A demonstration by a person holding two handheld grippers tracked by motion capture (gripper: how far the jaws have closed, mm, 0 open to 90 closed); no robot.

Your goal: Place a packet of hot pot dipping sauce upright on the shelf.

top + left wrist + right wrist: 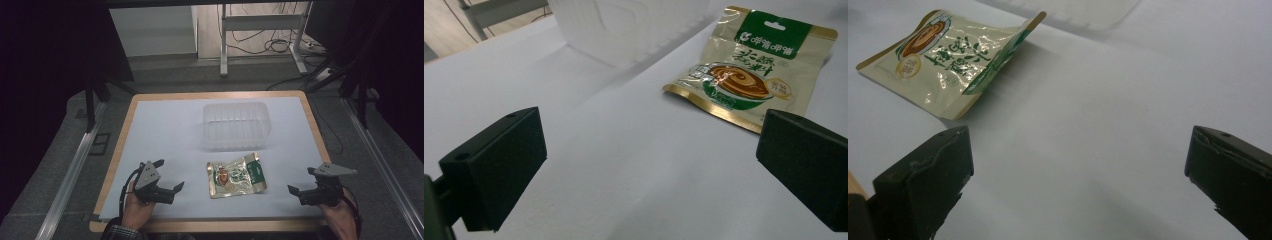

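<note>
Clear tub [236, 125] toward the counter's [165, 125] far edge, nothing inside. Snack pouch [236, 175] flat just before it, outside. Left tongs [167, 190] and right tongs [300, 192] near the front corners, both gaping wide, gripping nothing.

Clear plastic tub [236, 126] sits toward the far edge of the counter [165, 125], around the middle. Past the counter: grey floor [165, 75], white metal frame legs [223, 45], tangled cables [260, 42].

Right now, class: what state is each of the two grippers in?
Left gripper: open, holding nothing, beside the packet.
Right gripper: open, holding nothing, on the packet's other side.
</note>
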